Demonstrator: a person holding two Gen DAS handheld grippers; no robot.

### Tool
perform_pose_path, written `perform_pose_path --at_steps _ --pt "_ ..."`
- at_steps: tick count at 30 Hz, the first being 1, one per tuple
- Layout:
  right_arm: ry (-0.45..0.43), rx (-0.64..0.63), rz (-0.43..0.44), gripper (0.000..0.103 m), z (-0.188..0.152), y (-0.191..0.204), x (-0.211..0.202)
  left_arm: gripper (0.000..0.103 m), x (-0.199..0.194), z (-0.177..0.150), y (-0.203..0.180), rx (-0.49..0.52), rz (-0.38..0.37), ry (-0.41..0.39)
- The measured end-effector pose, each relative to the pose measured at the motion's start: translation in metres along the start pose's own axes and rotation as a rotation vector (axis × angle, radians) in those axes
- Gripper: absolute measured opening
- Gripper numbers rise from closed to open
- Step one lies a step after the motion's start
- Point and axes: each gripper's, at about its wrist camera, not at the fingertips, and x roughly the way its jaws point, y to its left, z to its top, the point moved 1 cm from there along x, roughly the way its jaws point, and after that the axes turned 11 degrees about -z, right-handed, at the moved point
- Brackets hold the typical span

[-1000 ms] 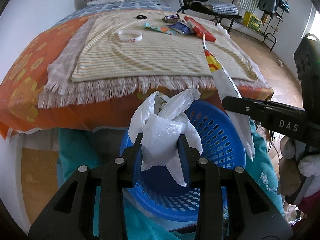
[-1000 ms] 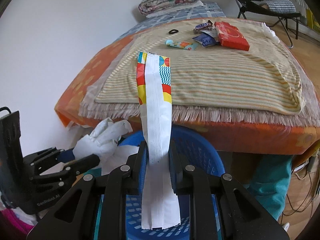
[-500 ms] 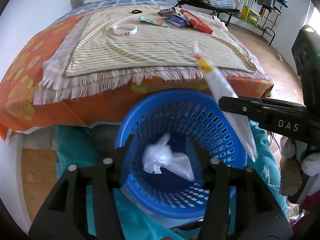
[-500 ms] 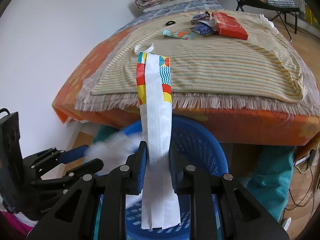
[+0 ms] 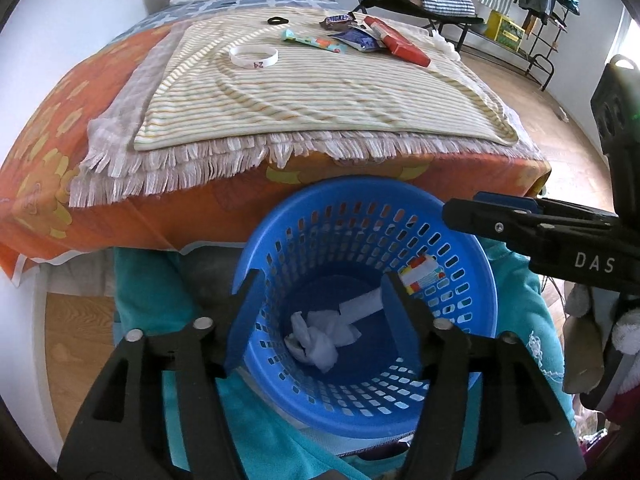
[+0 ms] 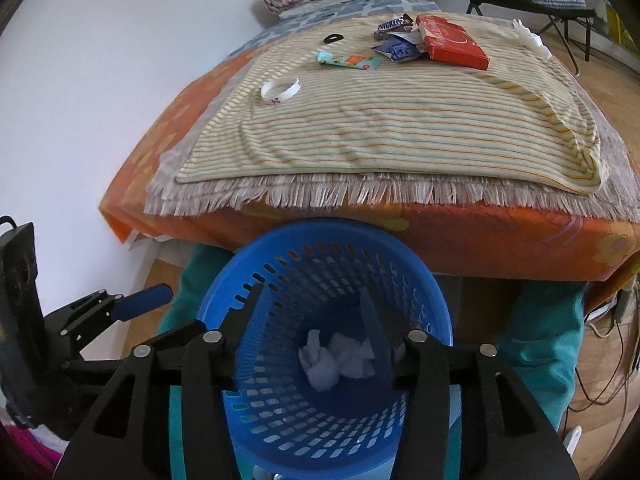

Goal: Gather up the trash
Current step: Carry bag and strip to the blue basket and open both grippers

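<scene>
The left hand-held gripper (image 5: 320, 300) hangs over the blue perforated basket (image 5: 472, 248) with nothing between its fingers; its jaws have just been opening, and the crumpled white plastic bag (image 5: 314, 340) lies on the basket floor. Beside it the long wrapper (image 5: 416, 276) leans against the inner wall. The right hand-held gripper (image 6: 314, 320) has also just been opening and is empty, poised above the same basket. Both hover there, I judge, because dropping from above needs no aiming. Up on the bed, a white wristband (image 6: 280, 90), a Snickers wrapper (image 6: 394, 24) and a red box (image 6: 452, 42) wait uncollected.
</scene>
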Motion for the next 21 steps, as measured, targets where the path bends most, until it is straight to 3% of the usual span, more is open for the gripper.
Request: perform_pose_path --at_steps 8,21 --pt "0.002 0.012 -0.038 0.072 0.004 -0.006 0.001 0.077 -0.001 0.008 0.005 -0.002 0.016 -0.013" --pt "0.018 0.046 -0.089 0.072 0.022 -0.026 -0.001 0.077 -0.001 0.034 0.014 -0.003 0.032 -0.039"
